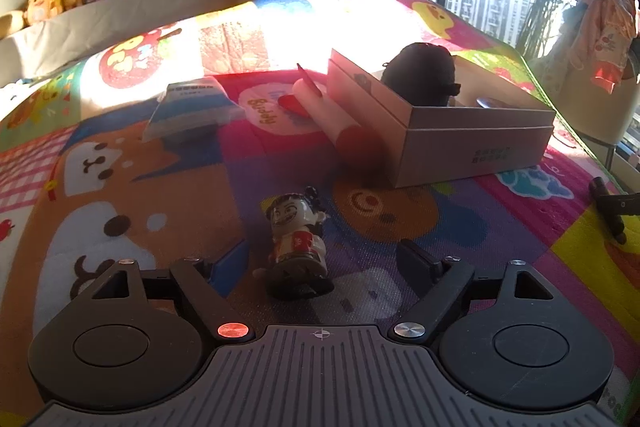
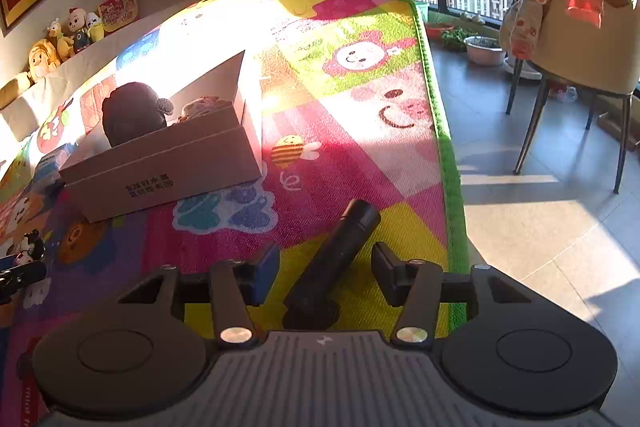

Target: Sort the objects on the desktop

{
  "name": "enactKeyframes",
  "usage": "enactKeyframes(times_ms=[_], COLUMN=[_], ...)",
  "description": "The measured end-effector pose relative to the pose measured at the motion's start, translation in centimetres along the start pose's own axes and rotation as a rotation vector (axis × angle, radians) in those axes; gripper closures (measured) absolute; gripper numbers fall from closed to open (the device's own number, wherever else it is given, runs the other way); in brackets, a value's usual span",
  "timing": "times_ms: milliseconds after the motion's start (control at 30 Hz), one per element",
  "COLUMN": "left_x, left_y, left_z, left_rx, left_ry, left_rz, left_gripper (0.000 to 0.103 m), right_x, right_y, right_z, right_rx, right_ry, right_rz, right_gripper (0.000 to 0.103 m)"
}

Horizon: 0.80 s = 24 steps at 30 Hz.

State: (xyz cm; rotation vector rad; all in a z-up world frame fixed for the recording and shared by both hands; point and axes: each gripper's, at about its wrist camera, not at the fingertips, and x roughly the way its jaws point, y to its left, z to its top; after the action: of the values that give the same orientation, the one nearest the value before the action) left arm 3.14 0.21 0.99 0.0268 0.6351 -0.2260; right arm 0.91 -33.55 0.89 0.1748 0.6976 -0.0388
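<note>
**Flashlight between closing fingers, figurine loose — two ways this could slip**

Flashlight [image 2: 334,259] is the piece at stake: a black cylinder lying on the bright play mat [image 2: 352,155] that covers the desk, pointing away from the right tool [image 2: 326,267] and up to the right. It sits between that tool's fingers, nearer the far-side one, and there is daylight on both sides of it — the pads are apart, not pressing. Because the barrel runs slantwise to the fingers, I would expect them to catch it off-centre; a round body pinched that way could roll or twist out. The mat's green edge lies just to the right of the tool, with bare floor beyond, so a squirt in that direction might send it off the desk.

The left tool [image 1: 316,267] stands wide apart with the little figurine [image 1: 298,247] between its fingers, touching neither. The toy looks tipped back on its dark base; a nudge from either finger could knock it over.

Ahead of both tools sits the open cardboard box [image 1: 476,143], already holding a dark round thing [image 1: 420,75]. Its wall is tall, so a low carry might clip the rim.
</note>
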Motion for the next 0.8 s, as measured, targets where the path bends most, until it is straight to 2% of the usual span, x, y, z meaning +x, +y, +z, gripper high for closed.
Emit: enactKeyframes(times_ms=[100,300,400,467,633,733,800], left_x=[-0.2,-0.6,-0.6,-0.6,-0.7,-0.6,-0.7], left_y=[-0.1,-0.1,0.1,0.2,0.5,0.6,0.7], left_z=[-0.1,-0.2,-0.2,-0.2,-0.3,-0.2,-0.3], left_rx=[0.004,0.003,-0.005,-0.012,-0.03,-0.036,-0.041], left_ry=[-0.009,-0.028,-0.029,-0.03,-0.038,-0.035,-0.037], left_rz=[-0.006,-0.011,-0.017,-0.02,-0.026,-0.034,-0.038], left_gripper=[0.014,0.009,0.009,0.009,0.008,0.008,0.008], right_x=[0.4,1.0,1.2,1.5,1.9,1.1,0.7], right_y=[1.2,5.5,8.7,10.4,12.6,12.7,12.7], right_z=[0.3,0.5,0.4,0.3,-0.2,-0.8,-1.1], right_rx=[-0.011,-0.09,-0.218,-0.306,-0.491,-0.607,-0.676], right_ry=[0.031,0.082,0.088,0.094,0.094,0.044,-0.044], right_rz=[0.049,0.201,0.298,0.33,0.293,0.228,0.117], right_gripper=[0.085,0.085,0.085,0.085,0.083,0.073,0.062])
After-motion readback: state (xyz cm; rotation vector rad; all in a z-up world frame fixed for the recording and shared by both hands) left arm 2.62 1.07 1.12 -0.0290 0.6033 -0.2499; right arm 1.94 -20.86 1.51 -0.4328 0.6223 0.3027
